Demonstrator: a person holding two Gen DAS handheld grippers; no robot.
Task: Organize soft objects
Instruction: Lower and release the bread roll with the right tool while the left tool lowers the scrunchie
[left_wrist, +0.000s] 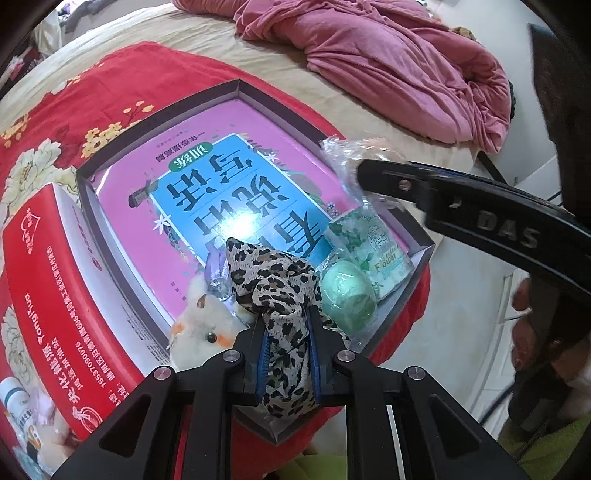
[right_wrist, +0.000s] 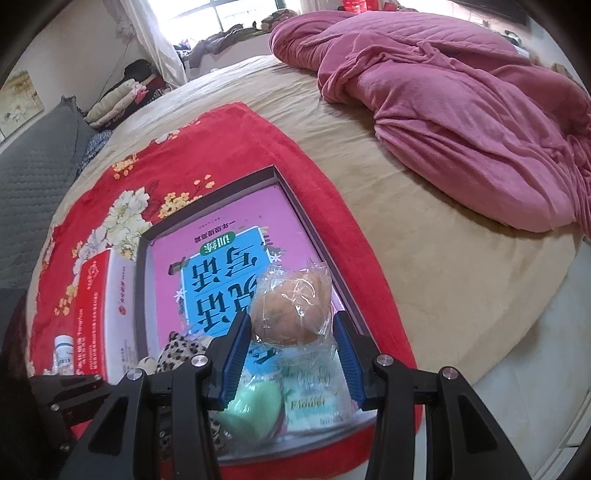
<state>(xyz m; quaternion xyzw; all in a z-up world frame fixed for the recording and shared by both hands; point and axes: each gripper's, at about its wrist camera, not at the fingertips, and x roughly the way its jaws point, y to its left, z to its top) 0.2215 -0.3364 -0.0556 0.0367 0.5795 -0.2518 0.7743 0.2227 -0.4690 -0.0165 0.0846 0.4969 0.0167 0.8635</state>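
On bed, over shallow box: left claw clamped on leopard-print cloth, right claw half-open, gripping plastic-wrapped bun; both poised above box for depositing beside green ball

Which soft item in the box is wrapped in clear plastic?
The brown bun between the right gripper's fingers; the green ball is bare.
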